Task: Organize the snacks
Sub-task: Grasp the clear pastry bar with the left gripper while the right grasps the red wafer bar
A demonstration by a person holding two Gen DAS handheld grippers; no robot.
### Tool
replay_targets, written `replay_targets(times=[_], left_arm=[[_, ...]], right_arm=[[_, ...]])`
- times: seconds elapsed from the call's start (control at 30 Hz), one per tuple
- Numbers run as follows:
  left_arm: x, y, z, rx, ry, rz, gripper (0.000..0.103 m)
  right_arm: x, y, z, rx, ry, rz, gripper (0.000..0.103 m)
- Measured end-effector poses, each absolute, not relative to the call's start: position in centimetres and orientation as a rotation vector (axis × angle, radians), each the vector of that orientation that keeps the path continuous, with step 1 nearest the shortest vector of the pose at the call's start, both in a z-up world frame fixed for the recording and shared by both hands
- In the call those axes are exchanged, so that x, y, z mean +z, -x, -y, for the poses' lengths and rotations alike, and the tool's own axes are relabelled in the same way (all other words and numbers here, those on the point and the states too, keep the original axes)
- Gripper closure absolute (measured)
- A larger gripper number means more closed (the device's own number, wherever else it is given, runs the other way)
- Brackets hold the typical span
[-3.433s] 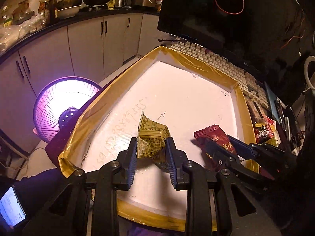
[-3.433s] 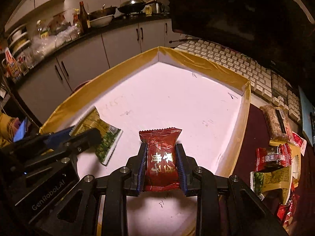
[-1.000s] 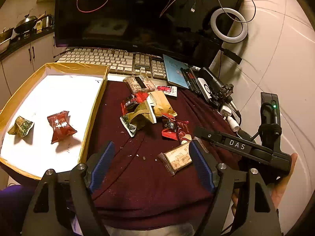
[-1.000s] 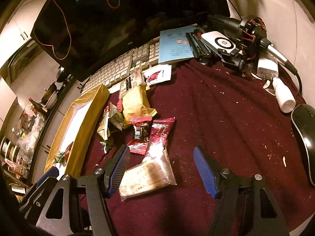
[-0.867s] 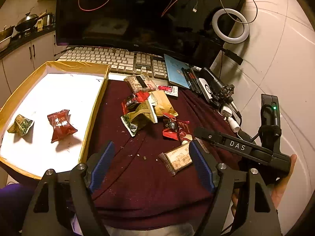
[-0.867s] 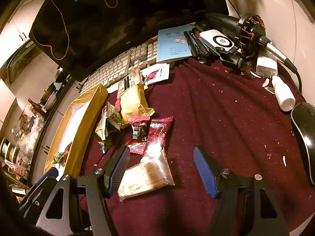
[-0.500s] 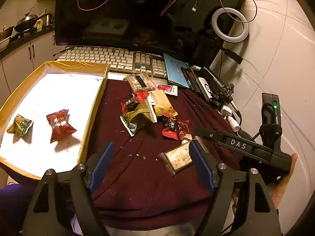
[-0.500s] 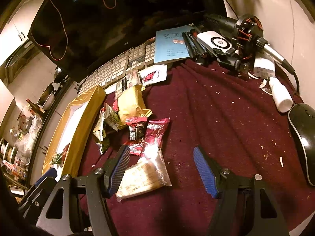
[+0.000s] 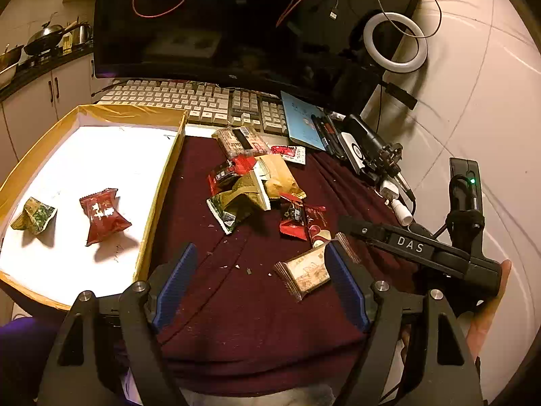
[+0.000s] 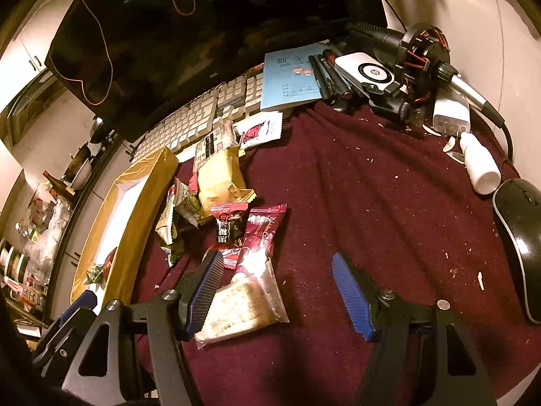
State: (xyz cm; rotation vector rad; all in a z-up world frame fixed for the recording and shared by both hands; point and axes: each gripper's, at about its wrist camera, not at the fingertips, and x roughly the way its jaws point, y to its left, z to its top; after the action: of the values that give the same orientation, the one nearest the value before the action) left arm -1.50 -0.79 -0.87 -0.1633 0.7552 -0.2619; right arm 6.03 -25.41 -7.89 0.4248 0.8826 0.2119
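From my left wrist view, my left gripper [image 9: 260, 284] stands with its two blue-padded jaws spread wide and nothing between them, over the maroon cloth [image 9: 257, 314]. I take the yellow-rimmed tray [image 9: 161, 182] as my landmark. Inside it lie two snacks: a green packet [image 9: 33, 215] near its left wall and a red packet [image 9: 103, 211] just right of that, apart from each other. Right of the tray, on the cloth, sits the loose pile [image 9: 252, 182]; I count about eight packets there, though some overlap and I cannot be sure. The nearest one, a tan biscuit packet [image 9: 304, 272], lies well right of the tray, just beside my right finger pad [image 9: 345, 284]; whether they touch I cannot tell. Behind the tray runs one keyboard [image 9: 189, 99], with one dark monitor [image 9: 216, 23] above it. My right gripper's black body [image 9: 419, 253] shows far right of the tray, with a hand [image 9: 487, 308] on it.

From my right wrist view, my right gripper [image 10: 275, 291] is also spread wide, gripping nothing. The clear-wrapped biscuit packet [image 10: 245, 304] lies right of the tray [image 10: 135, 223], against my left pad [image 10: 203, 291]. One dark red wrapper [image 10: 262, 233] overlaps its far end. Far right of the tray are one black mouse [image 10: 520, 237] and one white bottle [image 10: 481, 165].
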Motion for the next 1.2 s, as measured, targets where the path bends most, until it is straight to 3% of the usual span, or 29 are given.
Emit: replay_targets(times=[0.43,0.73,0.9,0.97,1.2], left_arm=[[-2.5,-1.1,5.6,-0.522,0.021,-0.842,0.025],[-6.9,-3.7,10.1,-0.563,-0.153,-0.947,0.027],[-7.1,-2.2,9.9,-0.539,-0.202,-0.892,0.047],[-7.2,-2.0,9.9,-0.501,-0.243,-0.859,0.070],[-6.0,-0.7,7.0,-0.582,-0.109,-0.867,0.072]], right_arm=[[-7.6,-6.2,28.0,0.177,-0.464,-0.855,0.033],[-7.9,-6.4,28.9,0.174,-0.464,-0.865,0.034],[-8.2,-6.9,27.9,0.204,-0.441,-0.877,0.041],[-8.4,-7.2,27.1,0.224,-0.429,-0.881,0.045],[-8.2,-8.0,26.1,0.250,-0.417,-0.879,0.051]])
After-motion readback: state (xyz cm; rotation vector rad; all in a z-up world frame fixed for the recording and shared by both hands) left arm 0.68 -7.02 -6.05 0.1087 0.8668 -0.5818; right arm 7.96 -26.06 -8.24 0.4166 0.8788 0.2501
